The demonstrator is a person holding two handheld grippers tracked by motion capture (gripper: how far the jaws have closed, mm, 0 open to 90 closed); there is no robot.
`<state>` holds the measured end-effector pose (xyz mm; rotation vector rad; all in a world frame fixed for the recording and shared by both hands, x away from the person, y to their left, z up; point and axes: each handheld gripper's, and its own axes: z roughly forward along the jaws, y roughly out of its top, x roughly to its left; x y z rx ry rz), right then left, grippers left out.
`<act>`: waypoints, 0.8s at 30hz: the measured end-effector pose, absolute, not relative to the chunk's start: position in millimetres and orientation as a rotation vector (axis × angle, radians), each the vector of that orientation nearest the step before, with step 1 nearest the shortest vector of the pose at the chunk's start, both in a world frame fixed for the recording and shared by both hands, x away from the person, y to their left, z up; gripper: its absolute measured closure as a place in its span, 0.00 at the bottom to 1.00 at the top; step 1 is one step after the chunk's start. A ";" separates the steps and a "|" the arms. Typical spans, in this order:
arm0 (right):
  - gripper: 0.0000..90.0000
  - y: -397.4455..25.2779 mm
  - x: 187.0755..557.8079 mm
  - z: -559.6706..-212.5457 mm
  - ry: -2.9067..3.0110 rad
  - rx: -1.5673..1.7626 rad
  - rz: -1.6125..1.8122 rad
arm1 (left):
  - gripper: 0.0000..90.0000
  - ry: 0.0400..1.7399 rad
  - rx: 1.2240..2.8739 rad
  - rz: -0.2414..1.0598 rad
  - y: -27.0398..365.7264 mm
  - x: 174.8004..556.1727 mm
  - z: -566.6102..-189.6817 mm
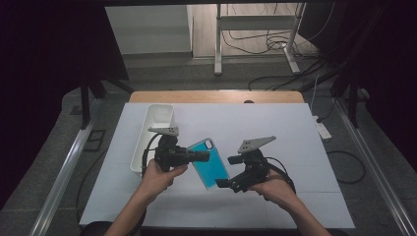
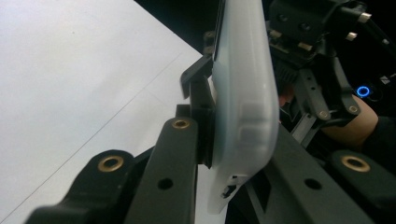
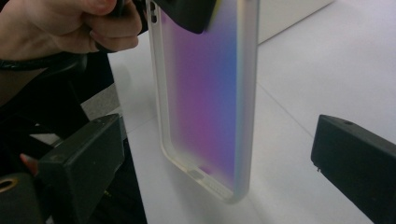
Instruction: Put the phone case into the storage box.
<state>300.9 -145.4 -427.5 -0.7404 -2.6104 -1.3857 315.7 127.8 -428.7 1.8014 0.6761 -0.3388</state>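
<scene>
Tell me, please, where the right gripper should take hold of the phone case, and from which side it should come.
Probably at the lower end of the phone case. The left gripper clamps the top end near the camera hole, so the bottom is free. The right gripper is open, one jaw on each side; closing across the flat faces suits its thinness.

Count, relative to white tray (image 1: 153, 129):
- white tray: 1, left part of table (image 1: 295, 147)
- phone case (image 1: 210, 162): 1, just right of tray
- grippers: 2; left gripper (image 1: 202, 156) beside tray, right gripper (image 1: 225, 171) farther right of it
- hands: 2, one per gripper
- grey three-cornered plates: 2, one per gripper
- power strip (image 1: 322, 129): 1, on floor, well right of tray
- metal stand (image 1: 255, 34): 1, beyond tray
</scene>
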 end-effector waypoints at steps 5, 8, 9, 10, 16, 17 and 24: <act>0.04 -138.4 298.9 -428.9 -2.621 -0.733 -1.356 | 0.95 0.652 1.809 -0.349 122.7 313.4 -426.7; 0.17 -136.6 299.4 -429.8 -2.625 -0.725 -1.351 | 0.95 0.636 1.815 -0.358 120.5 312.5 -426.1; 0.22 -136.5 300.0 -430.1 -2.618 -0.729 -1.353 | 0.95 0.632 1.814 -0.359 119.8 312.4 -426.0; 0.29 -136.8 300.6 -430.6 -2.602 -0.723 -1.361 | 0.95 0.627 1.823 -0.358 119.5 312.3 -425.8; 0.56 -138.5 301.0 -431.7 -2.559 -0.672 -1.390 | 0.95 0.606 1.826 -0.368 116.6 311.7 -425.7; 0.56 -138.5 301.0 -431.7 -2.559 -0.672 -1.390 | 0.95 0.606 1.826 -0.368 116.6 311.7 -425.7; 0.77 -142.3 306.0 -435.4 -2.471 -0.660 -1.376 | 0.94 0.589 1.821 -0.385 114.9 311.7 -426.8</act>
